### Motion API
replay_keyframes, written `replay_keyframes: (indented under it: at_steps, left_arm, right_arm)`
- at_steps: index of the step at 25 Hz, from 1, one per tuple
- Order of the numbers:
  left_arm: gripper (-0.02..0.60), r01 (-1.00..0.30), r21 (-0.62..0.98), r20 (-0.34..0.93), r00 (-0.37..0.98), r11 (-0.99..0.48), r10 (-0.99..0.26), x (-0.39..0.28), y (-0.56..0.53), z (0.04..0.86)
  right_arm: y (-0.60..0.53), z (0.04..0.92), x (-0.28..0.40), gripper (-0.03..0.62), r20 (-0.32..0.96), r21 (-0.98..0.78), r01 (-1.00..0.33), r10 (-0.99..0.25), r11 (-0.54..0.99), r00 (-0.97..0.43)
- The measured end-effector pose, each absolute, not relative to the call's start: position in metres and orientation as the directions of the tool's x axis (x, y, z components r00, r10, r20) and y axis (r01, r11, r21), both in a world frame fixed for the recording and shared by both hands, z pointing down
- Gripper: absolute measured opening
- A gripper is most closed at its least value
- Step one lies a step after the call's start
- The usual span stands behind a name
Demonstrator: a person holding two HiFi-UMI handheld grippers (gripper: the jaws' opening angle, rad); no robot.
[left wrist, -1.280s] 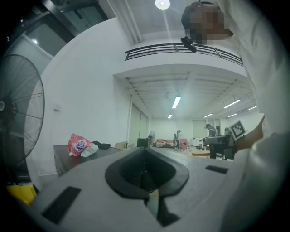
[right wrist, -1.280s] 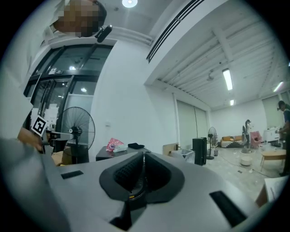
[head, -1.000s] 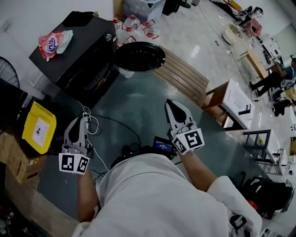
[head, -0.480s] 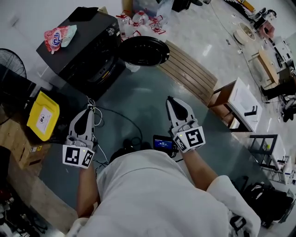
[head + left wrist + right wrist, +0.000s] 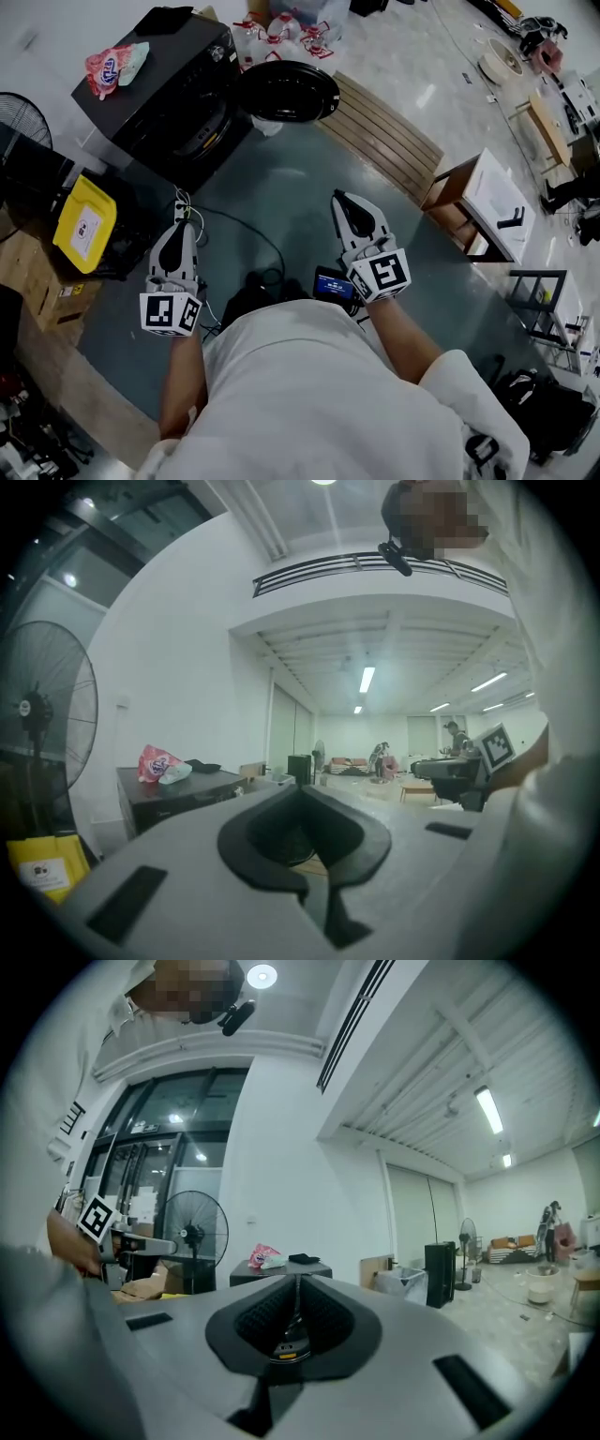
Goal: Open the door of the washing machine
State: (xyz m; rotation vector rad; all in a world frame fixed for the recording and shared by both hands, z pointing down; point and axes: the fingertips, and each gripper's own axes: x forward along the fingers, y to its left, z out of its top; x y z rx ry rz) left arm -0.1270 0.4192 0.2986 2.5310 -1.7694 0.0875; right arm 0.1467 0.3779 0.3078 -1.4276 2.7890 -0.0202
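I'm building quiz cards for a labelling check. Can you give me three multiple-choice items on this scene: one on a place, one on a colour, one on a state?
1. Where does the pink bag lie?
A. on top of the washing machine
B. on the wooden slats
C. on the white table

2. What colour is the box to the left of the left gripper?
A. white
B. yellow
C. blue

3. How do the left gripper's jaws stand?
A. wide apart
B. shut on a cable
C. shut, with nothing between them

Answers:
1 A: the head view shows the bag resting on the machine's dark top.
2 B: the box is plainly yellow in the head view.
3 C: the left gripper view shows the pads meeting, with nothing held between them.
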Motion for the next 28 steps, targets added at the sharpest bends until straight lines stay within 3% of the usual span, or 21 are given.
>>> replay_keyframes:
  at_steps: [28]
  left_arm:
    - [0.011, -0.943, 0.058, 0.093, 0.333, -0.329, -0.938, -0.114, 0.424, 0.313]
  right_arm:
    - [0.387, 0.331, 0.164, 0.037, 0.022, -0.050, -0.819, -0.819, 0.572, -0.573]
